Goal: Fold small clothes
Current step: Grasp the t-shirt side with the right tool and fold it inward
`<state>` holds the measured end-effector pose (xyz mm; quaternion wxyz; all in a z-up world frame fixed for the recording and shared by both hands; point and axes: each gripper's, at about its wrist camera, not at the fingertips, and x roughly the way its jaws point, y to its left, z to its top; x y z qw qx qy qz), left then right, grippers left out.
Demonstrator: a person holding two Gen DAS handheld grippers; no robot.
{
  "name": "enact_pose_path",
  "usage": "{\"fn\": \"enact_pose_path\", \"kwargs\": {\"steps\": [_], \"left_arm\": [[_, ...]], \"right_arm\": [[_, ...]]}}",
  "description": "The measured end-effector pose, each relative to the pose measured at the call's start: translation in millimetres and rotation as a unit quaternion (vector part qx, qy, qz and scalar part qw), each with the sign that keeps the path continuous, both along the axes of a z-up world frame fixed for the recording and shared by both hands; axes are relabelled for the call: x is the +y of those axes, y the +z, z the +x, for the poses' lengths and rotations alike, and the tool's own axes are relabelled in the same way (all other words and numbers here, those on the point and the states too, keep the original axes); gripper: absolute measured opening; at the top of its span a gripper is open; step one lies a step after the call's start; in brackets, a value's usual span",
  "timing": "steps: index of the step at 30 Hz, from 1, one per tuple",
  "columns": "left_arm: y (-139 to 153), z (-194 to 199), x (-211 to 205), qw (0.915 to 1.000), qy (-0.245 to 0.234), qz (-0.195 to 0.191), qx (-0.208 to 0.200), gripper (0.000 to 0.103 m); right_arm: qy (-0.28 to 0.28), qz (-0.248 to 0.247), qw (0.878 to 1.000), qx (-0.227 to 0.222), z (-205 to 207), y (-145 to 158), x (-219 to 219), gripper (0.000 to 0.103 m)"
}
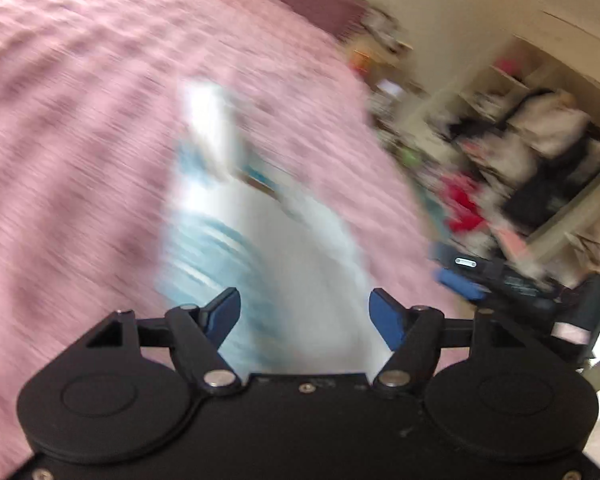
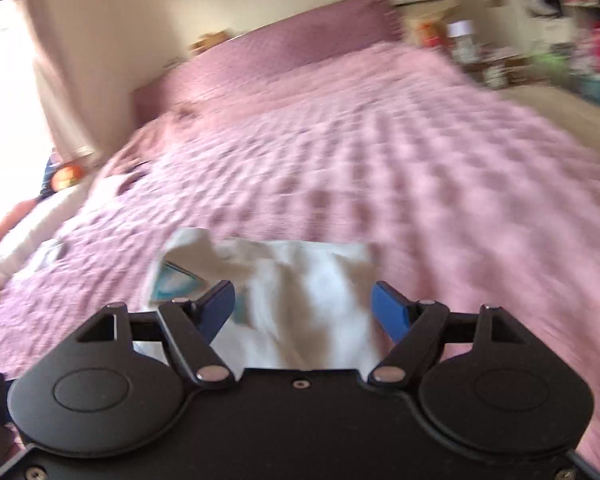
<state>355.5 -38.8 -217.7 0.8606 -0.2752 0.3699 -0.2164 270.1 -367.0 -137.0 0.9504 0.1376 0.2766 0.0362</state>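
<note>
My left claw (image 1: pixel 304 316) stands apart, gripping nothing, over the white-and-blue garment (image 1: pixel 268 240) lying on the pink bedspread (image 1: pixel 80 140). My right claw (image 2: pixel 304 306) is apart too, empty. I'd pinch one hem corner cleanly next. Bare bed all round; the cluttered shelves (image 1: pixel 532 152) sit well off.

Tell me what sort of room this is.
Most likely a bedroom. A bed with a pink textured bedspread and a mauve pillow fills the view, a small white and light-blue garment lies on it, and cluttered open shelves stand alongside.
</note>
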Motion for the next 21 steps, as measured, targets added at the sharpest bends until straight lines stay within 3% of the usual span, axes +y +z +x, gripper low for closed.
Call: {"fn": "enact_pose_path", "kwargs": {"steps": [3,7,14,15,16,17,19,21], "left_arm": [[-17.6,28.2,34.2,0.998,0.055,0.006,0.031,0.072],[-40.7,57.8,62.1,0.995,0.078,-0.003,0.063,0.072],[-56.3,92.7,49.5,0.9931,0.078,-0.02,0.084,0.073],[-57.8,94.3,47.2,0.9927,0.08,-0.023,0.087,0.074],[-58.5,98.2,44.6,0.9924,0.081,-0.025,0.089,0.074],[-58.3,98.2,45.2,0.9923,0.081,-0.025,0.089,0.074],[-56.1,101.2,44.5,0.9928,0.081,-0.023,0.086,0.074],[-49.0,98.1,42.0,0.9937,0.076,-0.018,0.081,0.074]], "right_arm": [[0.042,0.037,0.998,0.025,49.4,-11.7,2.8,0.075],[0.046,0.068,0.993,0.084,96.7,-43.1,9.6,0.06],[0.056,0.081,0.985,0.14,123.1,-86.1,22.4,0.06],[0.059,0.083,0.985,0.139,123.3,-88.2,23.6,0.051],[0.074,0.092,0.983,0.139,124.8,-89.2,23.7,0.029],[0.082,0.1,0.981,0.142,124.7,-89.3,24.2,0.019],[0.068,0.093,0.986,0.125,119.1,-81.2,24.9,0.011],[0.047,0.093,0.989,0.103,110.5,-66.0,19.2,0.01]]}}
